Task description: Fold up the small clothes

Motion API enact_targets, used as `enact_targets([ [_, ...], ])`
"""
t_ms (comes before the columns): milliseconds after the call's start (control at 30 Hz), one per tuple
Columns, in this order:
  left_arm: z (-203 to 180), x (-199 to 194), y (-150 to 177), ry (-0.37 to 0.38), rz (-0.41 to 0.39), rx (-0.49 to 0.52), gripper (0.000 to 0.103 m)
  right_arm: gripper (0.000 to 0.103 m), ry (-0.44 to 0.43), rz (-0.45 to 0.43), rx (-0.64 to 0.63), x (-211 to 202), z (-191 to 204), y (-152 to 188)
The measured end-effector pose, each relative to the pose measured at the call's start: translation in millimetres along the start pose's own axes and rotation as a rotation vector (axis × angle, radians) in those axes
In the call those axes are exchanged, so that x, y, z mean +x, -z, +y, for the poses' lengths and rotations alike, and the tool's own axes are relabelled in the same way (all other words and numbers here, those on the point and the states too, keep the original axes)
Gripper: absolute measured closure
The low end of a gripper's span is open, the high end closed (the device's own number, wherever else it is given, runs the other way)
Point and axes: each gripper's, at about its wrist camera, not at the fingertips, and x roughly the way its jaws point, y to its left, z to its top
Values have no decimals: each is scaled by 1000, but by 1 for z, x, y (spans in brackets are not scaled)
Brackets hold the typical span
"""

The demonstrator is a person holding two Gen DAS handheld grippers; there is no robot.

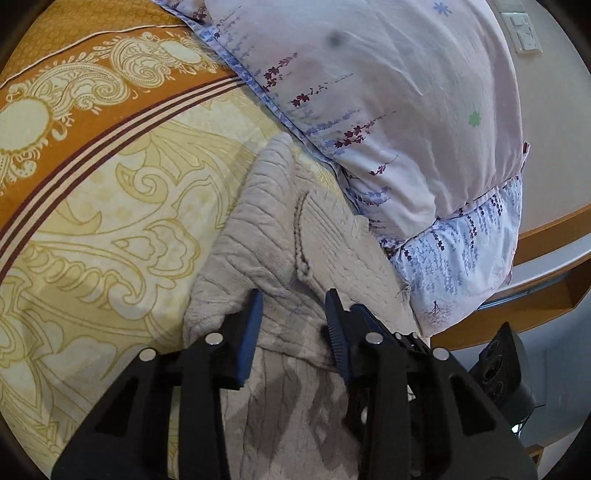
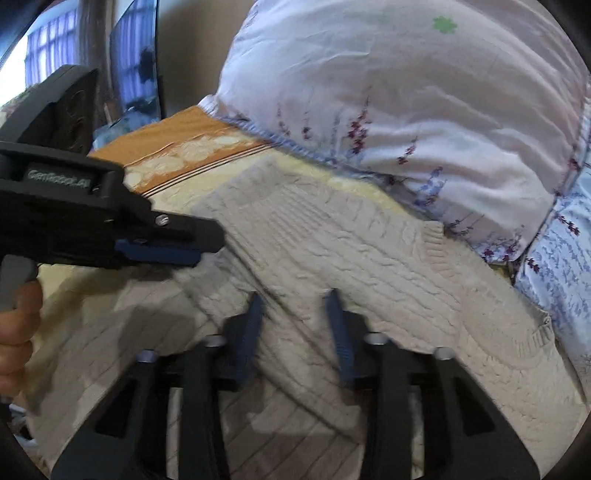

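A beige cable-knit sweater [image 1: 280, 229] lies on the bed, partly folded over itself. In the left wrist view my left gripper [image 1: 293, 299] is open, its blue fingers straddling a raised fold of the knit. In the right wrist view the sweater [image 2: 332, 240] spreads wide, a sleeve folded across the body. My right gripper [image 2: 293, 299] is open just over the knit. The left gripper [image 2: 184, 253] shows there from the side at left, low over the sweater's left edge.
The bed has a yellow and orange patterned sheet [image 1: 92, 177]. A big pale floral pillow [image 1: 388, 103] lies just behind the sweater, also in the right wrist view [image 2: 406, 92]. A wooden bed frame edge [image 1: 554, 236] and wall switch [image 1: 524, 33] are at right.
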Motion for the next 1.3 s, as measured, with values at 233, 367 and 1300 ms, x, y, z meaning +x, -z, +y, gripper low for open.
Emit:
enact_targets([
  [233, -3, 2, 3, 2, 0, 16, 64, 99, -63, -181, 351, -57, -65, 12],
  [367, -8, 2, 5, 8, 3, 32, 53, 99, -12, -310, 668, -112, -125, 57],
  [1300, -19, -9, 17, 13, 39, 80, 32, 93, -54, -182, 1046, -112, -215, 148],
])
